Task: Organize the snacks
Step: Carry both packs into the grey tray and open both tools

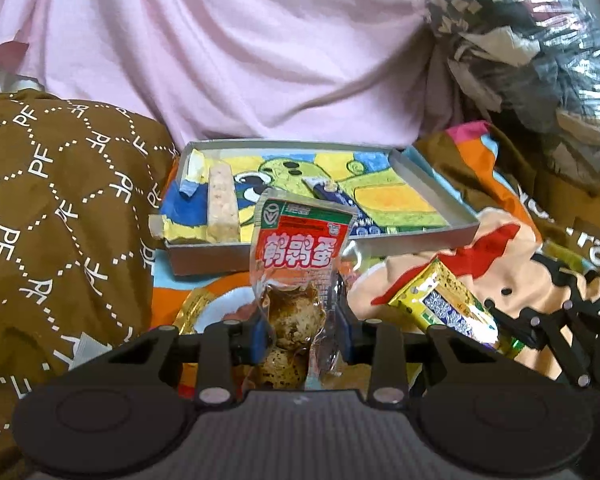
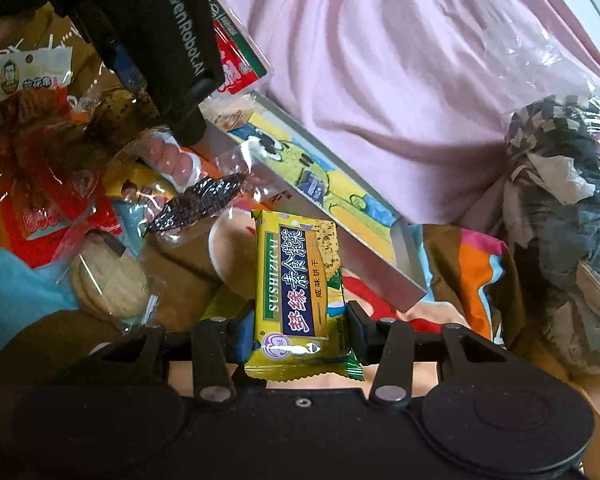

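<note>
Clear quail-egg pouch with red label pinched in left gripper; yellow cracker packet pinched in right gripper. Both held near shallow grey cartoon-lined box. Step: carrying. Next, likely: reach farther, release inside box.

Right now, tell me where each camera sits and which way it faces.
Left wrist: on the left gripper, looking forward and slightly down along its fingers at the quail egg packet it clamps, toward the shallow cardboard box; no hand shows.
Right wrist: on the right gripper, facing the yellow cracker packet it clamps; the left gripper crosses the upper left.
Shared: both packets, the box, the pink cloth.
</note>
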